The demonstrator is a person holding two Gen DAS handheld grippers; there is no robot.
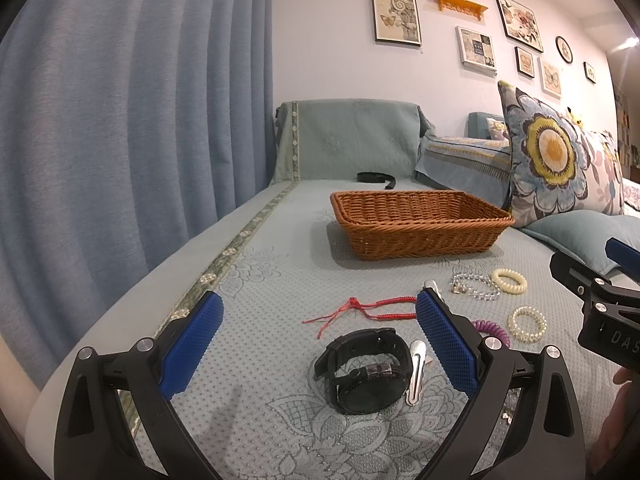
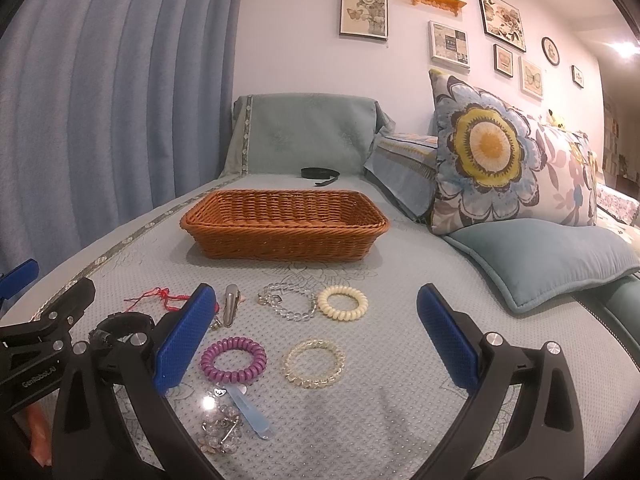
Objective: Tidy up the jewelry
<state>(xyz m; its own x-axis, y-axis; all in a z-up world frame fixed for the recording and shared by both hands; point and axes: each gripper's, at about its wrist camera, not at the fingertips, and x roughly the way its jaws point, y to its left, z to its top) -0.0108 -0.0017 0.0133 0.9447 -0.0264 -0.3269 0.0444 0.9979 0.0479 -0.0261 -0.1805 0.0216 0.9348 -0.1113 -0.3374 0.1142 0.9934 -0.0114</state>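
Your left gripper (image 1: 316,334) hovers level, fingers spread, over the black round-faced wristwatch (image 1: 366,368); your right gripper (image 2: 316,334) likewise gapes above the translucent beaded bracelet (image 2: 314,363).

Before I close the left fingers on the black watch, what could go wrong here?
1. A silver hair clip lies right against the black watch; the open left gripper could pinch both or flick the clip away.
2. The red cord bracelet trails loose just beyond the watch and may snag on a finger.
3. The open right gripper hovers close beside the left one over the purple coil hair tie, so the two may bump on the way to the wicker basket.
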